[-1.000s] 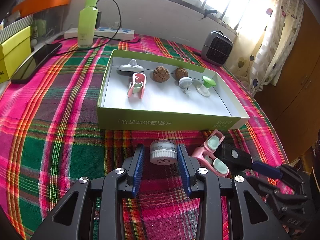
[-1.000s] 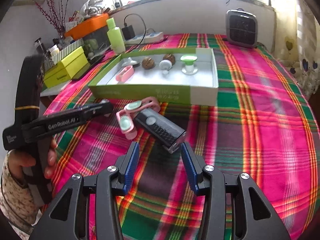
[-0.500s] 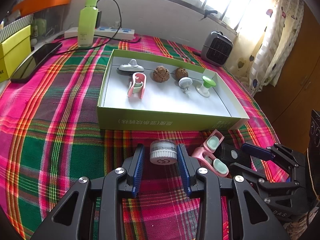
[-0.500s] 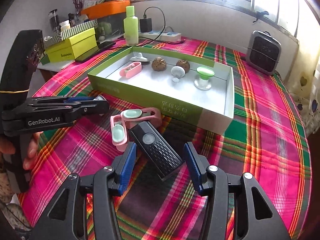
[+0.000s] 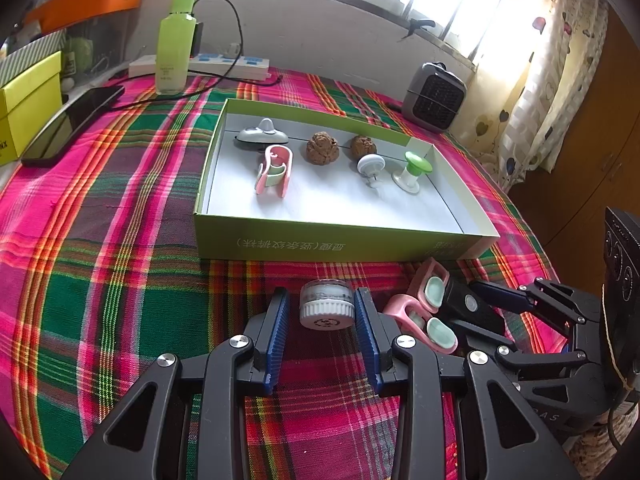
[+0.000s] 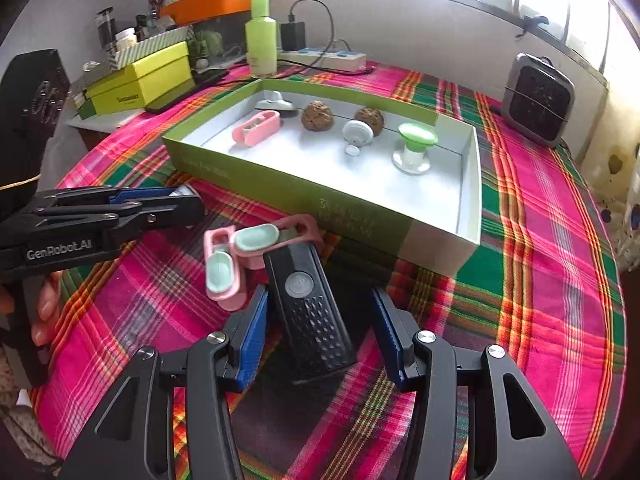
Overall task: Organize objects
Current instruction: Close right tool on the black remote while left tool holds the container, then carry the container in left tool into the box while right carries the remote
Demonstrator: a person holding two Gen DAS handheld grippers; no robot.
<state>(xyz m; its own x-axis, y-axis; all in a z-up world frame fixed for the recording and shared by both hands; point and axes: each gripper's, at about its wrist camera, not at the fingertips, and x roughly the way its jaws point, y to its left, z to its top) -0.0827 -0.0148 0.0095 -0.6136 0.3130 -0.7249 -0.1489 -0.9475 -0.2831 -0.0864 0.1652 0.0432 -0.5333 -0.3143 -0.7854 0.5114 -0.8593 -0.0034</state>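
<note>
A green open box on the plaid tablecloth holds a pink clip, two brown walnuts, a grey knob, a white knob and a green-topped knob. In front of it lie a small white-capped jar, two pink clips and a black ribbed remote-like block. My left gripper is open with its fingers on either side of the jar, with small gaps. My right gripper is open and straddles the black block without touching it.
A green bottle, a power strip, a phone and a yellow box stand at the back left. A small grey heater stands at the back right. The table edge runs close on the right.
My right gripper has moved forward over the black block, which now lies between its fingers. The left gripper has stayed around the jar.
</note>
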